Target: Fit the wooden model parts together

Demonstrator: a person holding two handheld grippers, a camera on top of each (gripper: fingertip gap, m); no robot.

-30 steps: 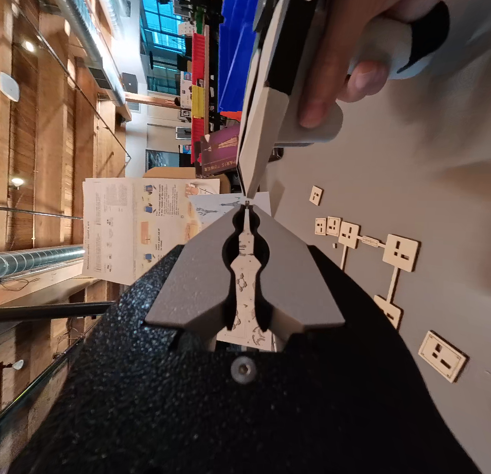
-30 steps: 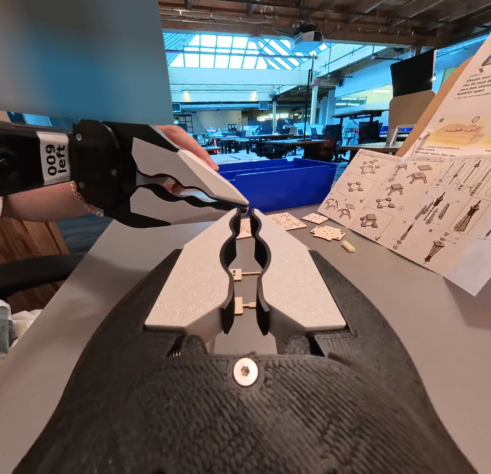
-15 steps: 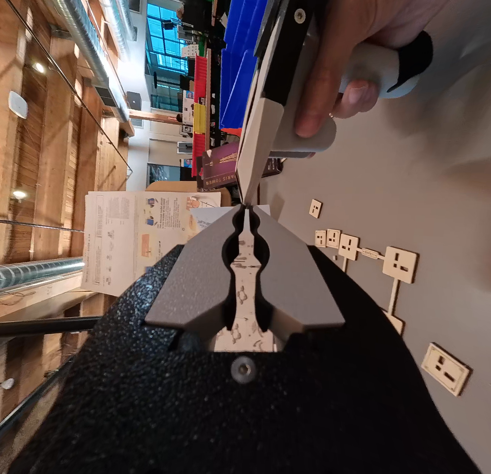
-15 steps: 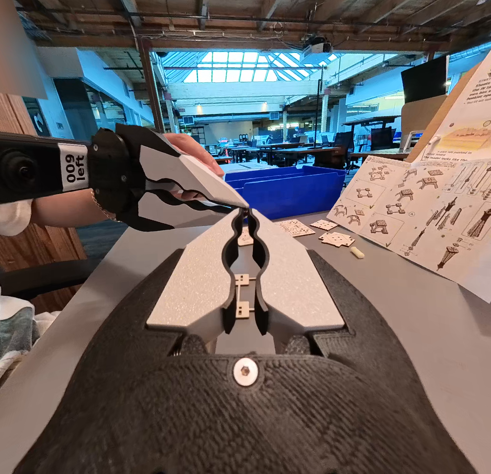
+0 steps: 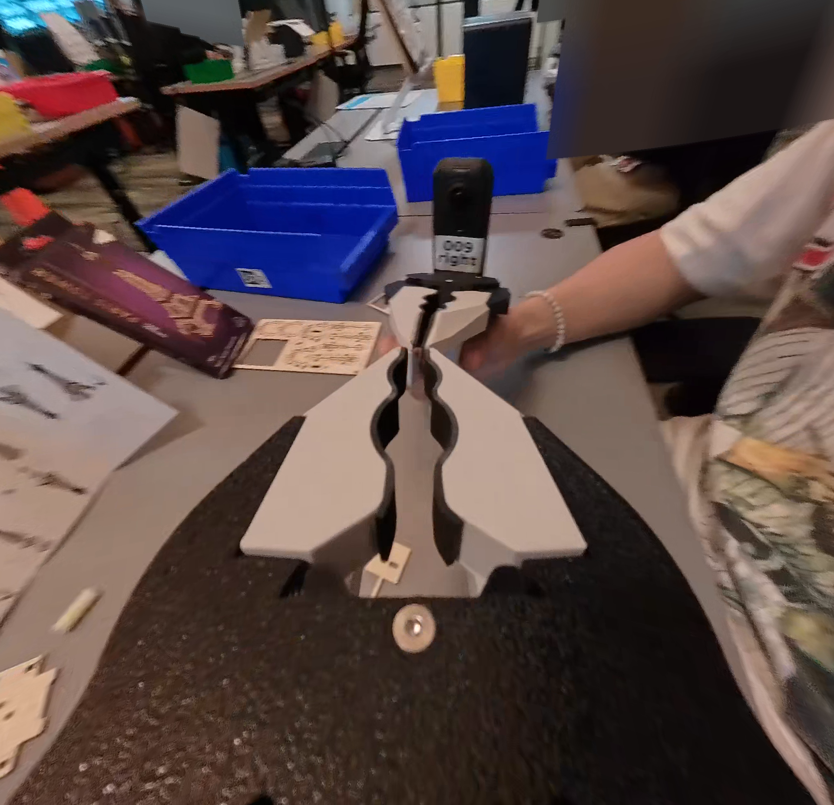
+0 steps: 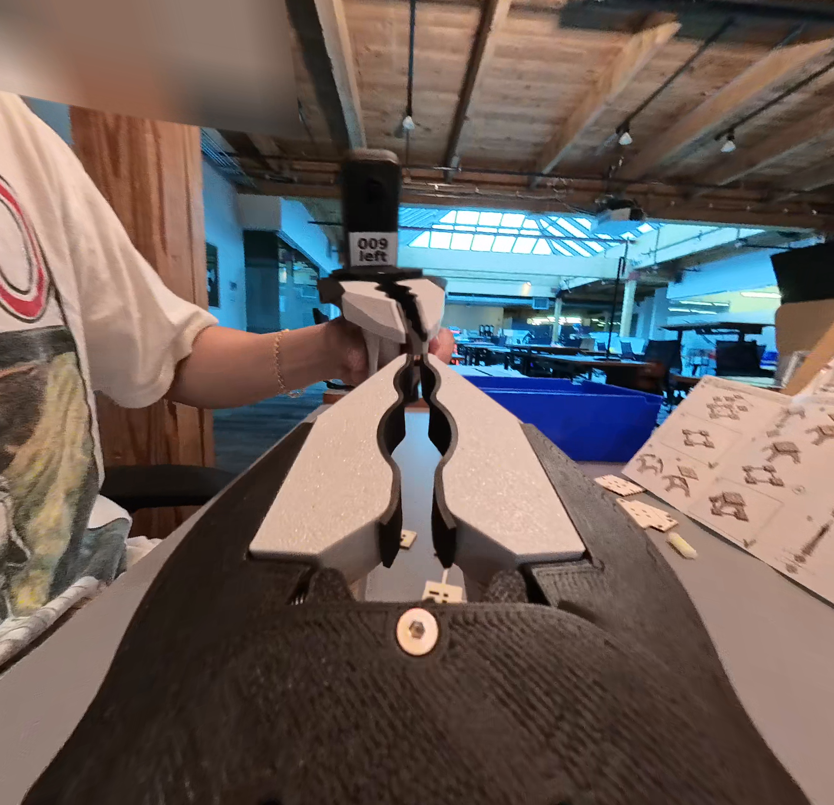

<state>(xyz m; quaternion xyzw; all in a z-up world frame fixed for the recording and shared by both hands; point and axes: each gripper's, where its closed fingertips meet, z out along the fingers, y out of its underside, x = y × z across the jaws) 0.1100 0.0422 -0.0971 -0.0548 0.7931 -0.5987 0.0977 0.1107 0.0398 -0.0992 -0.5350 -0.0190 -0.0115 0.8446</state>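
Observation:
My left gripper (image 5: 413, 359) and right gripper (image 6: 415, 361) meet tip to tip above the grey table (image 5: 564, 400). A thin pale wooden part (image 5: 411, 373) stands edge-on between the left fingertips, which are shut on it. In the right wrist view a thin dark sliver of the part (image 6: 414, 377) sits between the right fingertips, which are closed on it too. The right gripper also shows in the left wrist view (image 5: 419, 343), and the left gripper in the right wrist view (image 6: 413, 348). How the part is shaped is hidden.
Small wooden squares (image 5: 388, 567) (image 6: 442, 591) lie on the table under the grippers. An instruction sheet (image 6: 740, 467), loose parts (image 6: 645, 512), a pale stick (image 5: 76, 607), a purple box (image 5: 122, 296), a cut-out wooden sheet (image 5: 316, 345) and blue bins (image 5: 271, 237) surround them. The person sits close at the side. The pale stick (image 5: 76, 607) is about 30 cm from both grippers' fingertips. Look for it in the right wrist view (image 6: 684, 544) too.
The left gripper has rolled about a quarter turn, so its view is now upright. The flat tower piece seen broad between its fingers now shows only as a thin edge. The grippers now face head-on.

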